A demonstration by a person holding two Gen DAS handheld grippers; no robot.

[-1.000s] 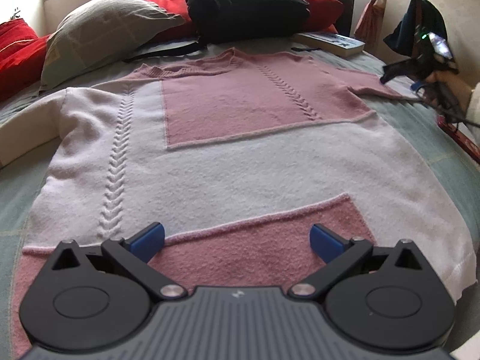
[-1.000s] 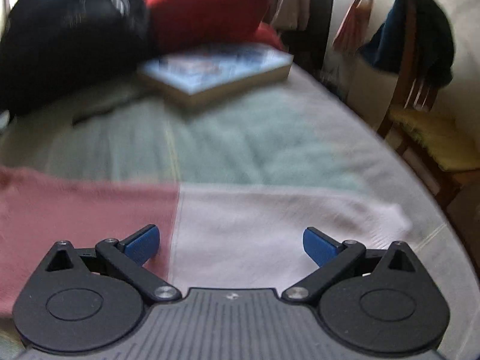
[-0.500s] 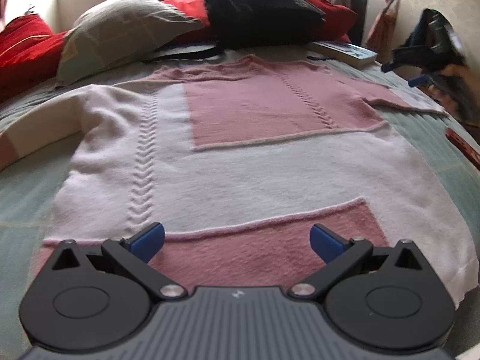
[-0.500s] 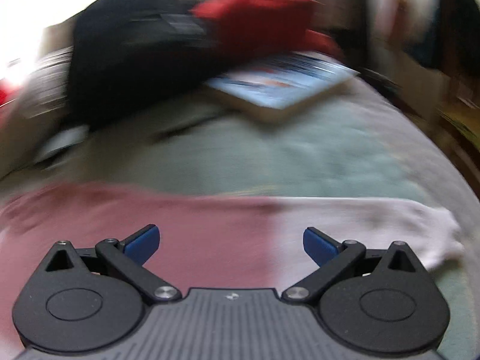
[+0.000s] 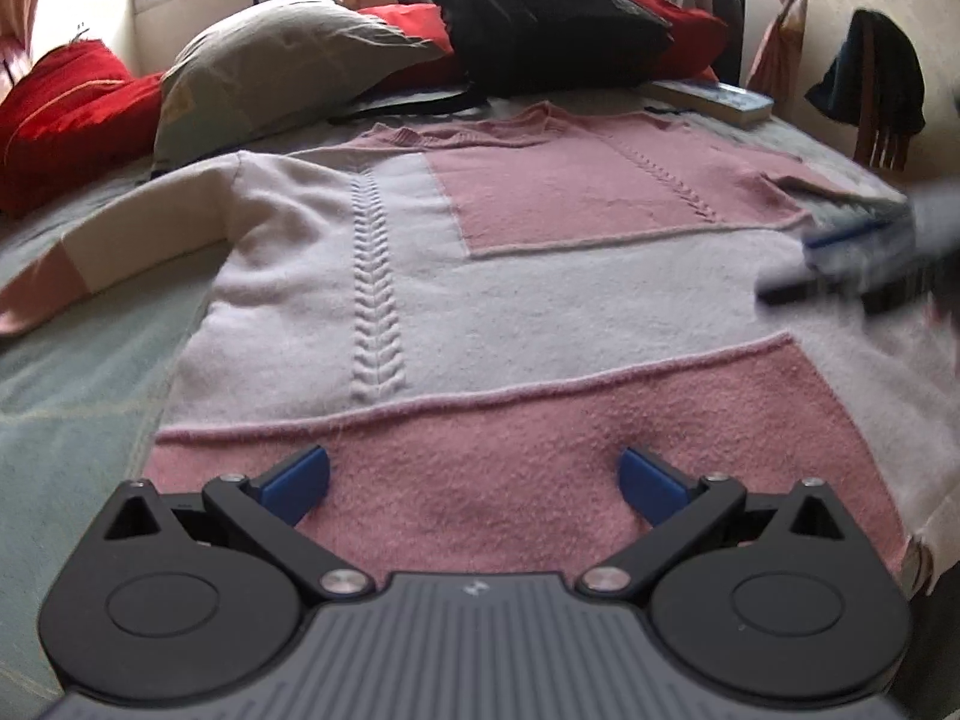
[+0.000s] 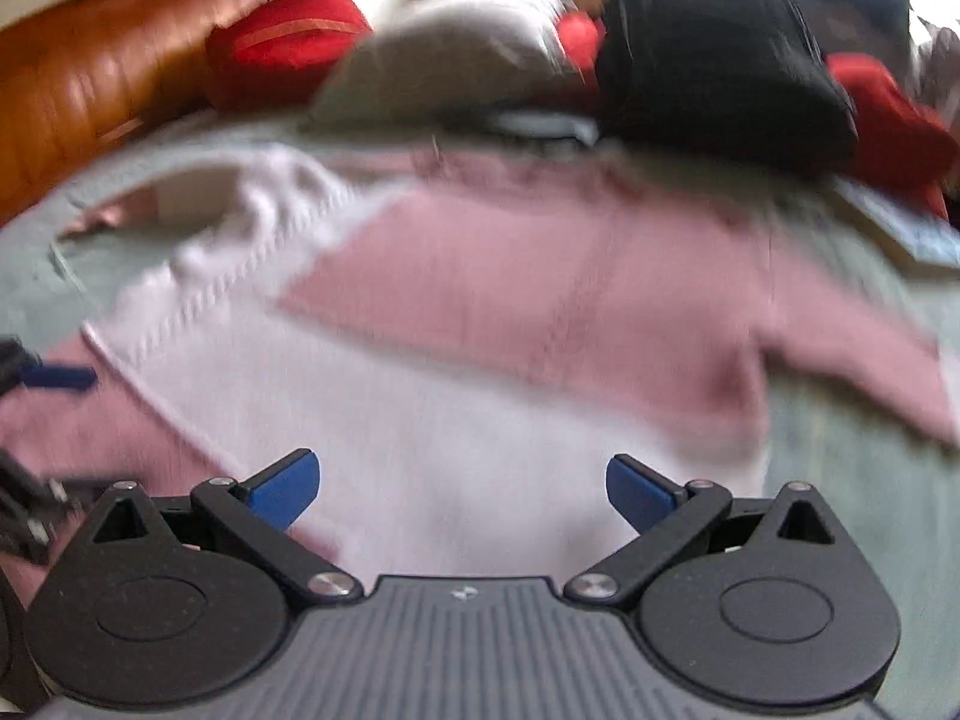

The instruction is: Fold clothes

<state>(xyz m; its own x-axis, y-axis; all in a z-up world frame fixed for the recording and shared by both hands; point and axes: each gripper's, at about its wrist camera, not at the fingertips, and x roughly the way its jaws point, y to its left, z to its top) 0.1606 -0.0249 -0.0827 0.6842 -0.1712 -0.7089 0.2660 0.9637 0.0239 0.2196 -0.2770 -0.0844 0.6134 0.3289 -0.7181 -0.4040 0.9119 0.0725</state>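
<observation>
Sweater point(image 5: 540, 276), pink and white, lies flat and spread on the green bedspread point(image 5: 78, 372), collar toward the far pillows. Left gripper point(image 5: 474, 474) sits over the near pink hem band, jaws wide apart, holding nothing. Right gripper point(image 6: 459, 477) is over the white midsection, jaws likewise apart and empty; this view is blurred.

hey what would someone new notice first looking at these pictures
A pink and white sweater lies flat across the bed, filling both views. The open left claw sits over its pink hem, and a black backpack leans among red cushions at the head.
</observation>
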